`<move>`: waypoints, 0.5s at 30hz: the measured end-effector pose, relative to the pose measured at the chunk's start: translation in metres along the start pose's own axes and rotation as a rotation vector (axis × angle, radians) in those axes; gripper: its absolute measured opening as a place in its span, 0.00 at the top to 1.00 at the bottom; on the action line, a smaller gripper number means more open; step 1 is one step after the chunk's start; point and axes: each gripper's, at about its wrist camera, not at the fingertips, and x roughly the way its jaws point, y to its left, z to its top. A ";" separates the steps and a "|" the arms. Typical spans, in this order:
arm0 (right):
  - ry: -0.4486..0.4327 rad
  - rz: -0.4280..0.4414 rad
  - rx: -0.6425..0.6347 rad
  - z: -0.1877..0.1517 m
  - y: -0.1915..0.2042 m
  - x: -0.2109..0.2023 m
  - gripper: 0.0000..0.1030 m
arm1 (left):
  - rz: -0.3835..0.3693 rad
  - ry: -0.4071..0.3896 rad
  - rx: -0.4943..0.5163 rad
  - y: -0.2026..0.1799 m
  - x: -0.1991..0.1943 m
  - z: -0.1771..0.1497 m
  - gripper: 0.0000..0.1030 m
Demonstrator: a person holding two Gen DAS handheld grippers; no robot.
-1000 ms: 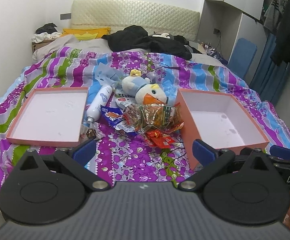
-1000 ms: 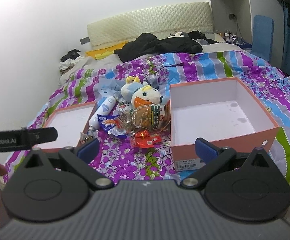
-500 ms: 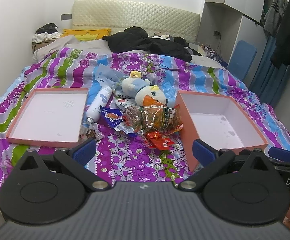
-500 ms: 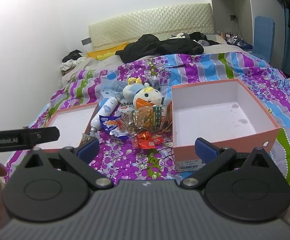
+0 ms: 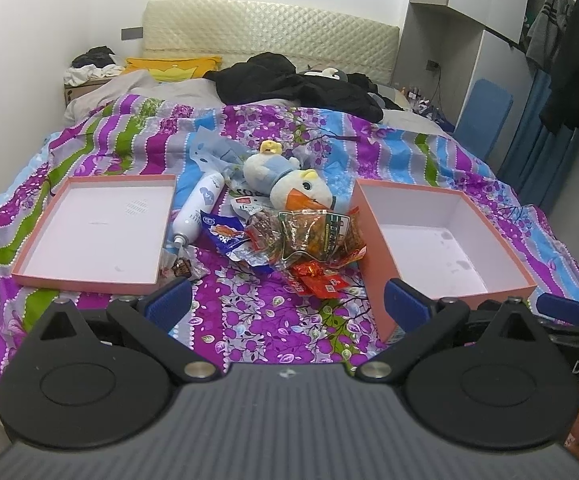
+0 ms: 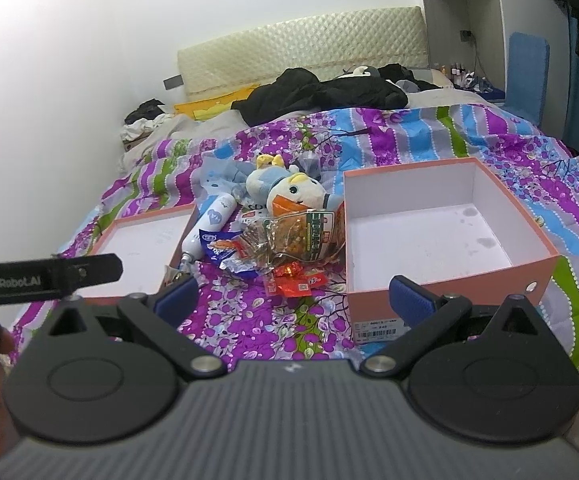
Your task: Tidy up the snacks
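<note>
On flowered bedspread [image 5: 273,320] — snack packets [image 5: 313,236], padded headboard [image 5: 269,40] behind.

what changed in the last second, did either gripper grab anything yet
Nothing was grabbed. Both the left gripper and right gripper stayed open and empty, drifting back slightly from the bed, so the scene looks a little farther off. The snack pile, plush duck, white bottle, shallow lid and deep box all lie where they were.

Snack pile [image 5: 305,240] between lid [image 5: 97,232] left, box [image 5: 441,248] right.
</note>
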 end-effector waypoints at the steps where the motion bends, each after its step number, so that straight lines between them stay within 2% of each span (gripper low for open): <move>1: 0.000 0.005 0.002 0.000 0.000 0.000 0.00 | -0.002 0.001 0.001 0.000 0.000 0.000 0.00; 5: 0.004 0.012 0.010 -0.002 -0.001 0.003 0.00 | -0.004 0.007 0.001 0.001 0.003 -0.002 0.00; 8: -0.006 -0.031 -0.003 -0.005 -0.001 0.005 0.00 | -0.010 0.004 0.007 0.002 0.006 -0.004 0.00; 13: 0.020 -0.041 0.024 -0.008 -0.008 0.015 0.00 | -0.020 0.032 -0.025 0.009 0.022 -0.006 0.00; 15: 0.031 -0.038 0.037 -0.009 -0.010 0.021 0.00 | 0.000 0.039 -0.042 0.014 0.029 -0.008 0.00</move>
